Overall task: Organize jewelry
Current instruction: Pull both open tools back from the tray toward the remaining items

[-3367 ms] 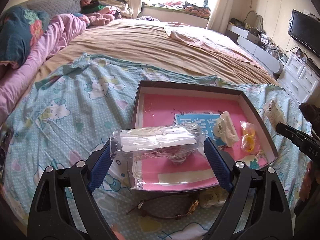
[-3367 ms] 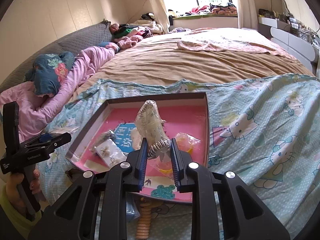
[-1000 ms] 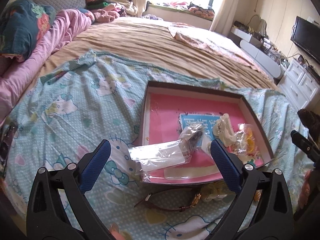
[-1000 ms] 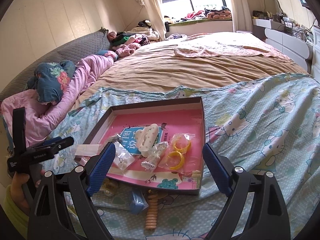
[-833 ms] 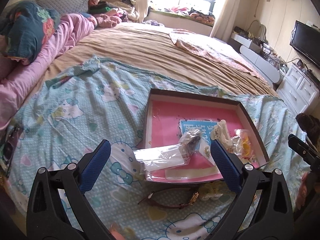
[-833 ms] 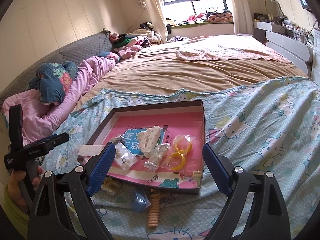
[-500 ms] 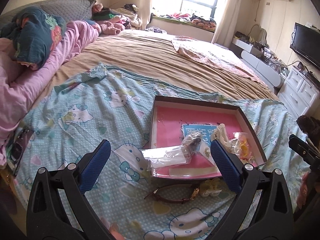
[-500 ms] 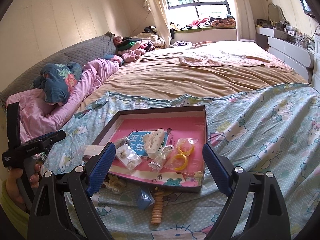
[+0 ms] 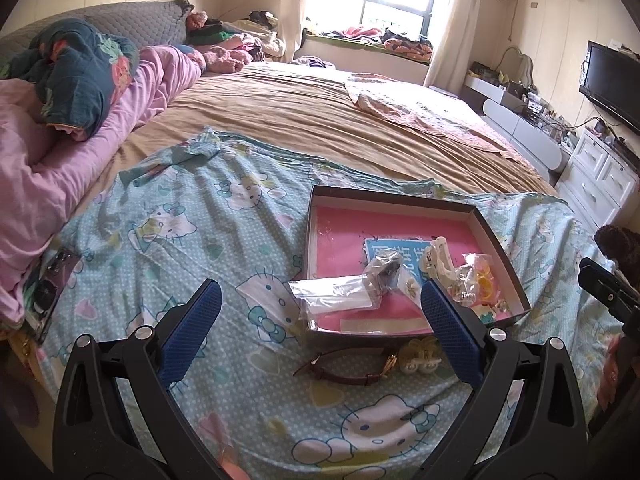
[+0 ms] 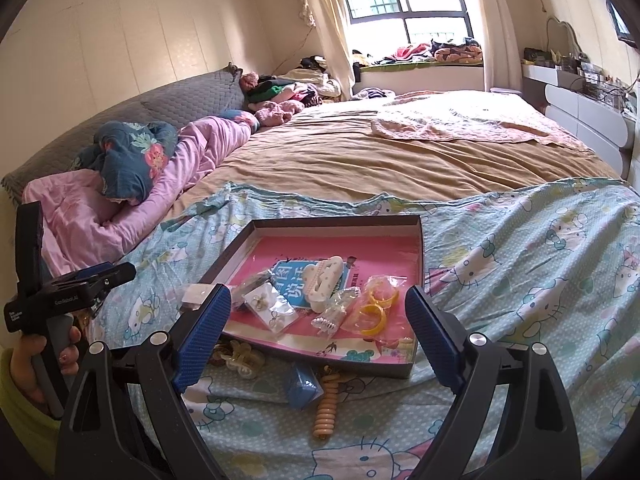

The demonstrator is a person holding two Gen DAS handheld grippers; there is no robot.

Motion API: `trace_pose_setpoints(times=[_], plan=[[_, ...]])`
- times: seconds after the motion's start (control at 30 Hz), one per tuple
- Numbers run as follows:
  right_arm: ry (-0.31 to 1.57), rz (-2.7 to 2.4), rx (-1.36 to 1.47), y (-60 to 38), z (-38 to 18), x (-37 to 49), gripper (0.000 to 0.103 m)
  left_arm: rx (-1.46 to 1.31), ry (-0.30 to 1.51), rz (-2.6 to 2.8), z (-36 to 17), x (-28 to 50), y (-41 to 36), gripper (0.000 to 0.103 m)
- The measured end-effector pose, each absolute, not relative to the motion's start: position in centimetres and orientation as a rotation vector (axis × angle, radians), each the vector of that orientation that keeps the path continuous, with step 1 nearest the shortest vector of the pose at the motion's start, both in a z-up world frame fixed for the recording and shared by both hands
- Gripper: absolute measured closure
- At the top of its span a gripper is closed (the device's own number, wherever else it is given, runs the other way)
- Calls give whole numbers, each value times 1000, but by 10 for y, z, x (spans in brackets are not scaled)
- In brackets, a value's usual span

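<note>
The jewelry box [image 9: 502, 254], a shallow dark tray with a pink floor, lies on the blue cartoon-print sheet [image 9: 180, 240] ahead of both grippers. From the left gripper [image 9: 320, 320] it is in front and a little to the right; from the right gripper [image 10: 318, 320] it is straight ahead and slightly left. Both grippers are spread wide and hold nothing.

Inside the box, near its front edge, there are several small things. A clear plastic bag [image 9: 336, 294] hangs over the front left corner, partly outside the box. Beside it lie a cream hair clip [image 10: 322, 282], a small packet with earrings [image 10: 270, 306], a packet with a silver comb-like piece [image 10: 334, 312], and a bag with yellow bangles [image 10: 374, 308] toward the right side.

Between the box and the grippers, on the sheet, some things are outside the box: a brown strap watch [image 9: 344, 372], a pale yellow hair claw [image 10: 240, 354], a blue packet [image 10: 304, 386] and an orange spiral hair tie [image 10: 325, 408]. The hair tie and blue packet are just in front of the right gripper, between its fingers. The watch lies between the fingers of the left gripper.
</note>
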State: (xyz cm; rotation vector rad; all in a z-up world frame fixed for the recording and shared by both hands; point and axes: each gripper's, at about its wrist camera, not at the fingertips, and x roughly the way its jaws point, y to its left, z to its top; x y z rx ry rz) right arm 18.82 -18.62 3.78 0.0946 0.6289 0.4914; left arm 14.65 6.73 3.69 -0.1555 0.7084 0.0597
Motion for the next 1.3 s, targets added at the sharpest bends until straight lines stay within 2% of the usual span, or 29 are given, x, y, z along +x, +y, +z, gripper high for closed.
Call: trace_pose_setpoints(times=[0.73, 1.3], plan=[[627, 534, 1, -172, 30, 162, 15, -113, 729, 94, 29, 123, 63, 10], [675, 532, -98, -153, 1, 160, 15, -94, 796, 111, 3, 127, 62, 10]])
